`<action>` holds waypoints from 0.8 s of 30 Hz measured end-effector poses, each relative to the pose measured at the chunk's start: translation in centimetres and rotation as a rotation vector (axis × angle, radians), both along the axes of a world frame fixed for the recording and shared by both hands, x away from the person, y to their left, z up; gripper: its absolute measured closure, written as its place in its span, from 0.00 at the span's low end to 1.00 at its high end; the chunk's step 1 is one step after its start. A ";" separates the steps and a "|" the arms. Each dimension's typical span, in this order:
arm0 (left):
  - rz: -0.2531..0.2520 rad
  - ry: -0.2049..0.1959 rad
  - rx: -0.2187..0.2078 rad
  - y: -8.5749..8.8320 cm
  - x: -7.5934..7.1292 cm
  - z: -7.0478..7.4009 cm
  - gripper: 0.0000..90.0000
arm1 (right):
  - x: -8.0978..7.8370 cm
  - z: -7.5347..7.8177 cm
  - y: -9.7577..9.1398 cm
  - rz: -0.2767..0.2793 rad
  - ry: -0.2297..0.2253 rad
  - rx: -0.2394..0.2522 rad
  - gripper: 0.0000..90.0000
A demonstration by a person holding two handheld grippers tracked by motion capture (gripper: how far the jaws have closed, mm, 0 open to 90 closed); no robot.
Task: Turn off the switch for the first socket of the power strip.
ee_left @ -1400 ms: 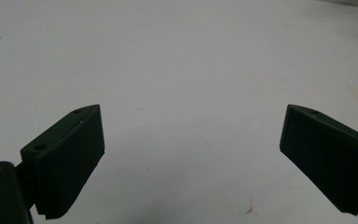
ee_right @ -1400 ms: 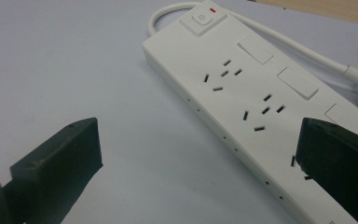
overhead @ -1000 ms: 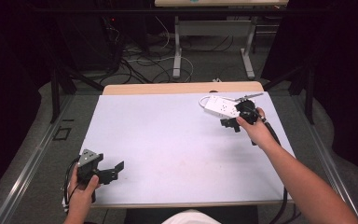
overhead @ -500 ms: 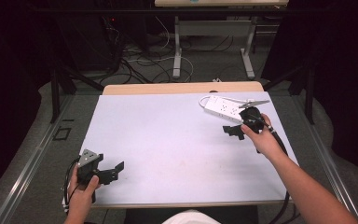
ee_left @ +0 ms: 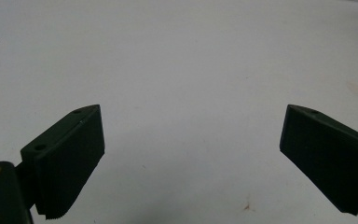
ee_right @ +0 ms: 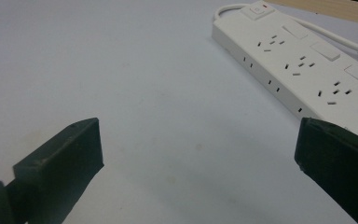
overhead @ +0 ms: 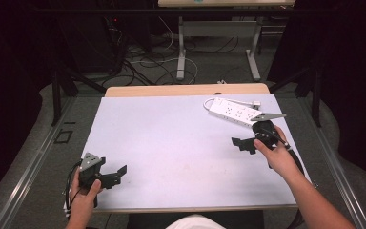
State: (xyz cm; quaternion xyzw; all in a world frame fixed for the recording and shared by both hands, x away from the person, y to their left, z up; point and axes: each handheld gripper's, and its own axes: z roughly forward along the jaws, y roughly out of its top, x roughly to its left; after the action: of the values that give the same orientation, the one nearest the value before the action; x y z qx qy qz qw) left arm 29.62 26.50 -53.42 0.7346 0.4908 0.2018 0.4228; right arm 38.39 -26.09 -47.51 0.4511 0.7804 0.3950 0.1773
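A white power strip [overhead: 233, 112] lies flat at the table's far right, its cord looped behind it. My right gripper [overhead: 241, 143] hovers just in front of the strip, jaws pointing left, open and empty. In the right gripper view the power strip [ee_right: 307, 65] sits at the upper right, past the wide-apart jaws of the right gripper [ee_right: 200, 154], with its switch at the far end. My left gripper [overhead: 116, 174] rests at the near left corner, open, with nothing in it. In the left gripper view, bare white table shows between the spread jaws of the left gripper [ee_left: 191, 154].
The white tabletop [overhead: 171, 143] has a wooden strip [overhead: 186, 90] along its far edge. Beyond it stand desk legs [overhead: 181, 52] among loose cables on the floor. Metal rails run along both sides of the table.
My right gripper has drawn back from the power strip toward the person, by a short way. The left gripper has stayed put.
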 end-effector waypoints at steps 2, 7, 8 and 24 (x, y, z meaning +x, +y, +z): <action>-0.002 0.000 0.001 0.0 0.0 0.0 0.07 | -0.6 -0.2 -0.1 0.002 -0.007 0.002 0.00; 0.000 0.000 0.001 0.0 0.0 0.0 0.07 | -1.8 -1.0 -0.5 0.003 -0.010 -0.002 0.01; 0.000 0.000 0.001 0.0 0.0 0.0 0.07 | -2.0 -1.1 -0.6 -0.001 -0.006 0.000 0.01; 0.003 0.001 0.001 0.0 0.0 0.0 0.07 | -4.7 -3.9 -2.8 -0.051 -0.007 0.043 0.07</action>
State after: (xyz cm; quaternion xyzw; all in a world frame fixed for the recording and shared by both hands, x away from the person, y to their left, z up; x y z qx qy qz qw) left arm 29.58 26.45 -53.46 0.7342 0.4920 0.2022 0.4218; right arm 33.71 -28.86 -51.37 0.4734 0.7593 0.4084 0.1802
